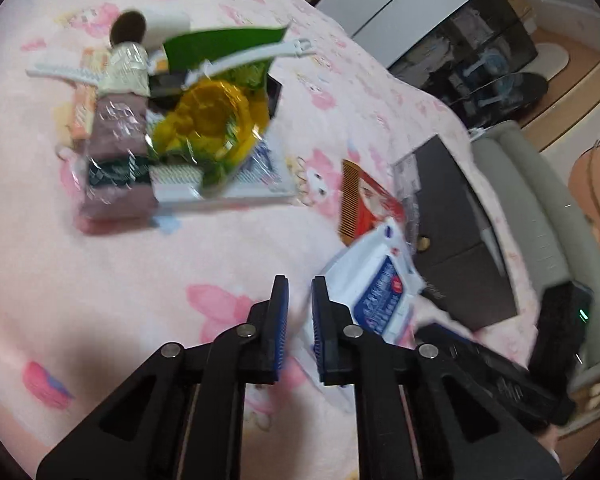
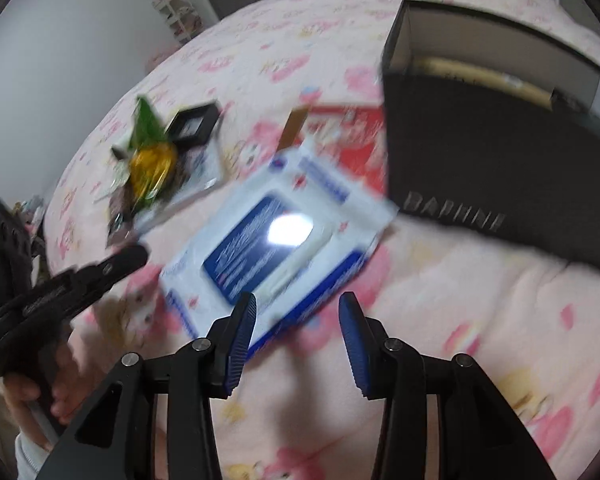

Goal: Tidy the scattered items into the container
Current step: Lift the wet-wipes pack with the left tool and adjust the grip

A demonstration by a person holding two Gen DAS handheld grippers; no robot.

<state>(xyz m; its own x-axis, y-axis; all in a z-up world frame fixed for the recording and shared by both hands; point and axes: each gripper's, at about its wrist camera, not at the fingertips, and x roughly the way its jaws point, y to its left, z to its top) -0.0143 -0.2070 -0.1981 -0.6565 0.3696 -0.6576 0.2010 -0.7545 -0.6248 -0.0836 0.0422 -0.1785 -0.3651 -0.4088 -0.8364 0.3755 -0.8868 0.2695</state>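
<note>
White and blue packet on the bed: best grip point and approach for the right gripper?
Take the white and blue packet by its near corner edge, coming from above and the near side. It looks flat and thin and lies tilted on the bedspread; that corner already sits between the right gripper fingers, which stand open.

"DAPHNE" on black box [image 2: 480, 168]

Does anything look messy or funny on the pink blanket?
Yes. A jumbled heap of snack packets and small things lies piled crookedly, with a yellow-green bag sticking up on top. A white and blue packet sits askew near the black box, not inside it, half over a red packet.
</note>
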